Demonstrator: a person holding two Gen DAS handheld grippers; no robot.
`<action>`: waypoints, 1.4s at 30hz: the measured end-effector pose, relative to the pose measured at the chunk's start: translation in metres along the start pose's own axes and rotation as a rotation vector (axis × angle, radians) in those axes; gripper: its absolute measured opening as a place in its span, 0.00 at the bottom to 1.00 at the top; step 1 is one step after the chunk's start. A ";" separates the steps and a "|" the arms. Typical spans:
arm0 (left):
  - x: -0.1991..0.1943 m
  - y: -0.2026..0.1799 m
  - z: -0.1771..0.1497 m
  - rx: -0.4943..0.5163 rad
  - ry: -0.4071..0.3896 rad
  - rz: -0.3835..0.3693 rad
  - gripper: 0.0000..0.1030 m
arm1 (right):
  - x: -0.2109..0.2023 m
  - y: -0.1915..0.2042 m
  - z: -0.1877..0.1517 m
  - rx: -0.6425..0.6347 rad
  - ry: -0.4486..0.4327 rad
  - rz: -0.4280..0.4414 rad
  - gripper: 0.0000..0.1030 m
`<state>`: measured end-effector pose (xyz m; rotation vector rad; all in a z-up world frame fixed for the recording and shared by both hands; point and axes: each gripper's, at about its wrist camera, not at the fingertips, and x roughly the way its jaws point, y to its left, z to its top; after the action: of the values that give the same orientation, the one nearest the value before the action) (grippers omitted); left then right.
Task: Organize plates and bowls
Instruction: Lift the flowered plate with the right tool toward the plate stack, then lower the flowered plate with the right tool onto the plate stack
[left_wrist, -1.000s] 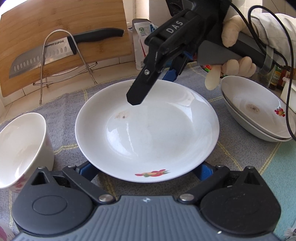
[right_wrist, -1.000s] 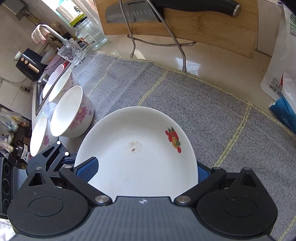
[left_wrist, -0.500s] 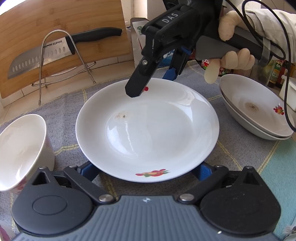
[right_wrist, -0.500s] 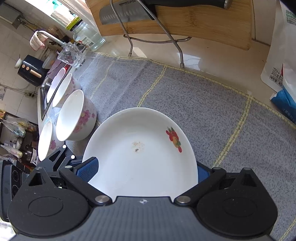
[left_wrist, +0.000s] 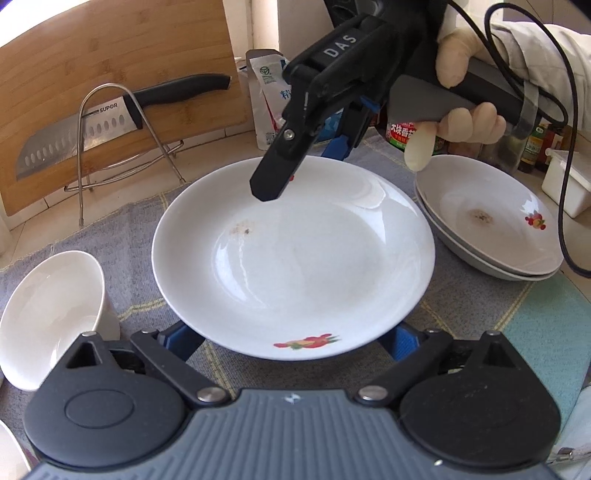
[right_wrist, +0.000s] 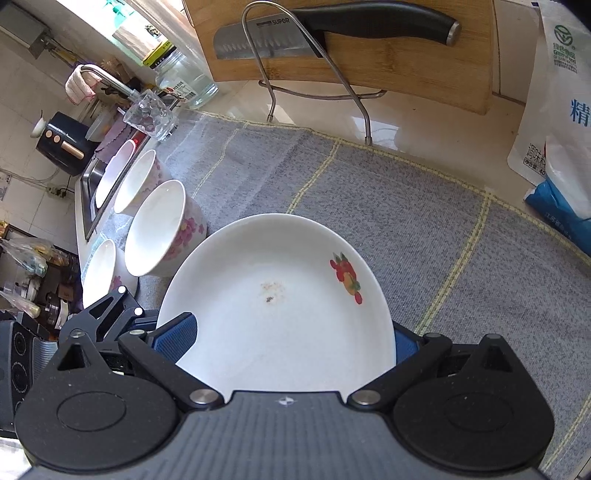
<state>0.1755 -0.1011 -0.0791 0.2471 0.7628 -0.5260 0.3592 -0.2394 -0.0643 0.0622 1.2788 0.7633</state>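
A white plate (left_wrist: 295, 258) with a red fruit print and a small brown stain hangs a little above the grey cloth (left_wrist: 122, 229). My right gripper (left_wrist: 301, 170) has it by the far rim, one black finger over the dish and the blue pad behind the rim. In the right wrist view the same plate (right_wrist: 280, 295) fills the span of the right gripper (right_wrist: 288, 339), which is shut on it. My left gripper (left_wrist: 291, 347) has its blue pads (left_wrist: 181, 343) under the near rim; its jaws are closing, and I see no pad pressing on the plate.
Two stacked plates (left_wrist: 491, 229) lie to the right, a flowered bowl (left_wrist: 48, 317) to the left. More bowls (right_wrist: 155, 229) line up toward the sink (right_wrist: 88, 221). A cutting board (left_wrist: 110, 66), knife rack (left_wrist: 122, 140), glass (right_wrist: 147, 114), salt bag (right_wrist: 554, 110) and bottles (left_wrist: 535, 147) stand behind.
The plate keeps its place between both grippers while the background has shifted slightly. The right gripper's upper finger has edged back, uncovering the red print at the far rim.
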 end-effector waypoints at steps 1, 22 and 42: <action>-0.002 0.000 0.000 0.003 -0.001 -0.002 0.95 | -0.002 0.001 -0.001 0.000 -0.004 0.000 1.00; -0.020 -0.032 0.017 0.135 -0.027 -0.137 0.95 | -0.062 0.017 -0.062 0.095 -0.149 -0.087 1.00; -0.002 -0.075 0.029 0.314 0.003 -0.356 0.95 | -0.111 -0.006 -0.164 0.331 -0.270 -0.189 1.00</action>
<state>0.1511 -0.1753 -0.0586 0.4058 0.7287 -0.9853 0.2098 -0.3638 -0.0269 0.2984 1.1225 0.3619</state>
